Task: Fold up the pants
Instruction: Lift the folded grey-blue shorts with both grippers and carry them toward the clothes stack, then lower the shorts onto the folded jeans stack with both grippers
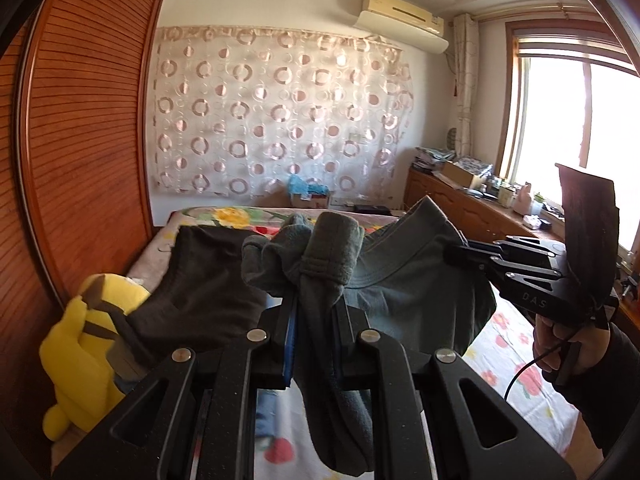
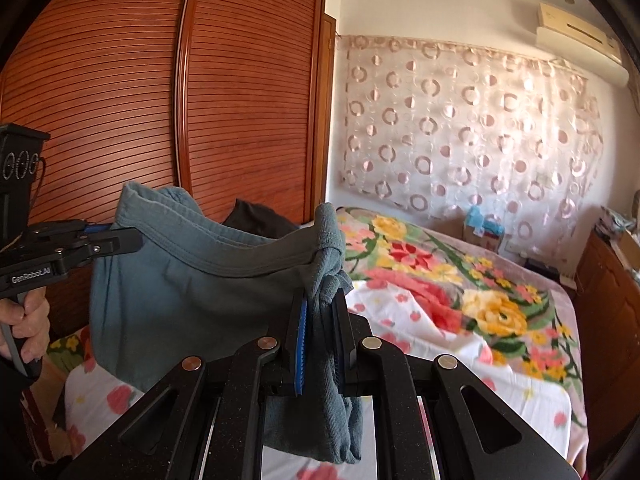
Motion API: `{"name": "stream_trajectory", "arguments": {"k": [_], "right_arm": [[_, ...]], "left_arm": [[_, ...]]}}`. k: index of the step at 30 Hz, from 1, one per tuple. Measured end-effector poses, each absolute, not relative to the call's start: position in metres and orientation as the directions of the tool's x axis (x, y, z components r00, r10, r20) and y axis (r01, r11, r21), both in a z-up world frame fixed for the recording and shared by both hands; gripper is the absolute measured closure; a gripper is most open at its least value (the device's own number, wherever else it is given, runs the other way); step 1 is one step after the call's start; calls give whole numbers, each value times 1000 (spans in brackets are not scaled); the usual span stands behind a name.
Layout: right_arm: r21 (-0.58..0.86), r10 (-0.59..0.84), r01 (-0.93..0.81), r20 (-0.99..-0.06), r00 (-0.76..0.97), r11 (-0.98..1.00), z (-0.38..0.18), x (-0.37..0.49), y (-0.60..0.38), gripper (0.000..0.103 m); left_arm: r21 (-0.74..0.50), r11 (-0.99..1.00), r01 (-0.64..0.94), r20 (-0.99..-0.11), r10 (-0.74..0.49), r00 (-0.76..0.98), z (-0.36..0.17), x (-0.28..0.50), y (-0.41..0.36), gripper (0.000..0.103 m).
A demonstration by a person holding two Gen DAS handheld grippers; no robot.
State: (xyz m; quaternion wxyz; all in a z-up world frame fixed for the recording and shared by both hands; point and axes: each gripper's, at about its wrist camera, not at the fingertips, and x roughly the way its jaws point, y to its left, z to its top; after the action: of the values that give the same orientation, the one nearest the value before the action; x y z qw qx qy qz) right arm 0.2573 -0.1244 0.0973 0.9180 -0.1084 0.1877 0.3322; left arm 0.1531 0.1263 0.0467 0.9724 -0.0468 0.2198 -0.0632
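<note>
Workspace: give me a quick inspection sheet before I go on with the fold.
Surface: bed with floral sheet and blanket, partly bare.
Job's things: grey-blue pants held up above the bed, slung between both grippers.
Clutter: yellow plush and a dark garment at the bed's left side.
Grippers: left gripper and right gripper each shut on the pants.
Cables: one thin cable under the right hand.
Surroundings: wardrobe, curtain, air conditioner, window, cluttered dresser.
</note>
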Motion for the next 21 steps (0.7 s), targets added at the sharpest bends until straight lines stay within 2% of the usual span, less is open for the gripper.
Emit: {"name": "stream_trajectory", "arguments": {"k": [16,21], "right_arm": [[-92,653,-737,-401,643,670,91,340,-83,92],[-107,665,-759,-414,622,642,89,367,-62,92]], "left_arm": [[-116,993,-32,-389,-16,921,44,181,176,88],[-149,986,-78,-373,17,928,37,181,191,88]]}}
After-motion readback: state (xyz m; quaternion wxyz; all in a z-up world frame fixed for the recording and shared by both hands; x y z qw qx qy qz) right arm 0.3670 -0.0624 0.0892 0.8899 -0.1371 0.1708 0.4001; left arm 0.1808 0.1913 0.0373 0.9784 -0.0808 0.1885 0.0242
